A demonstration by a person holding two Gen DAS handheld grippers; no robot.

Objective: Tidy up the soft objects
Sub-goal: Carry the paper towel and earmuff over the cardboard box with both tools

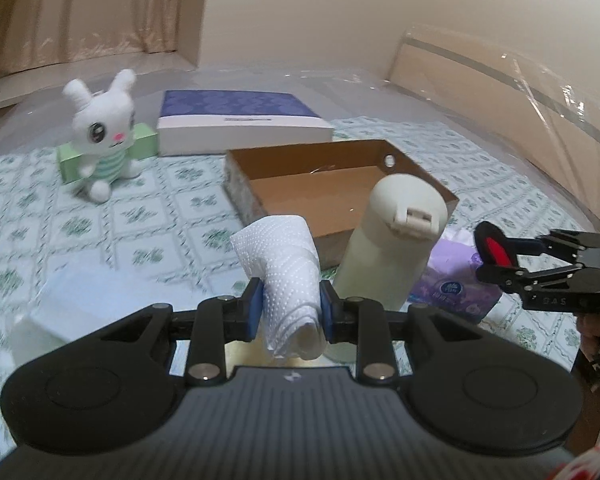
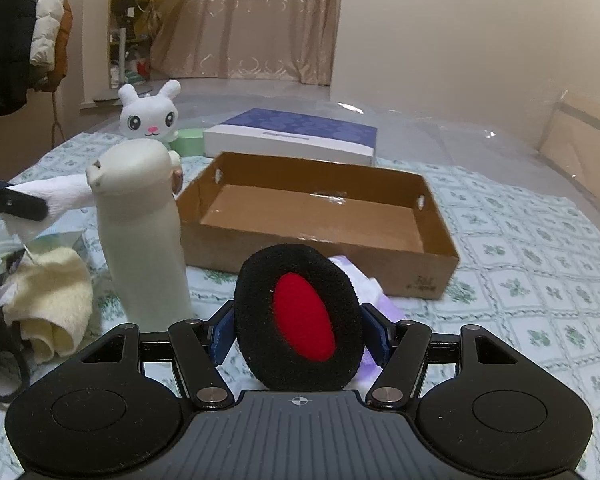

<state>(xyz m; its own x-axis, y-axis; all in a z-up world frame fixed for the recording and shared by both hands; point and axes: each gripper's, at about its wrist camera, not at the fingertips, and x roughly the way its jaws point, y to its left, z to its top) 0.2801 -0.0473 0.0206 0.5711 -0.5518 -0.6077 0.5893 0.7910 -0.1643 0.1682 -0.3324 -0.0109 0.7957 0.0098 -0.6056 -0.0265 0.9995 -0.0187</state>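
Note:
My left gripper (image 1: 291,307) is shut on a rolled white paper towel (image 1: 284,252) and holds it above the bed, in front of the open cardboard box (image 1: 332,188). My right gripper (image 2: 300,330) is shut on a black foam pad with a red centre (image 2: 300,316), near the box's front wall (image 2: 320,260). The right gripper also shows in the left wrist view (image 1: 496,258), to the right of a cream bottle (image 1: 392,240). The box looks empty inside. A white plush rabbit (image 1: 102,132) sits at the back left.
A blue and white flat box (image 1: 240,120) and a green box (image 1: 144,144) lie behind the cardboard box. A purple tissue pack (image 1: 456,284) lies beside the bottle. A yellow cloth (image 2: 48,304) and a black strap (image 2: 0,360) lie at the left. A plastic-wrapped headboard (image 1: 520,92) stands at right.

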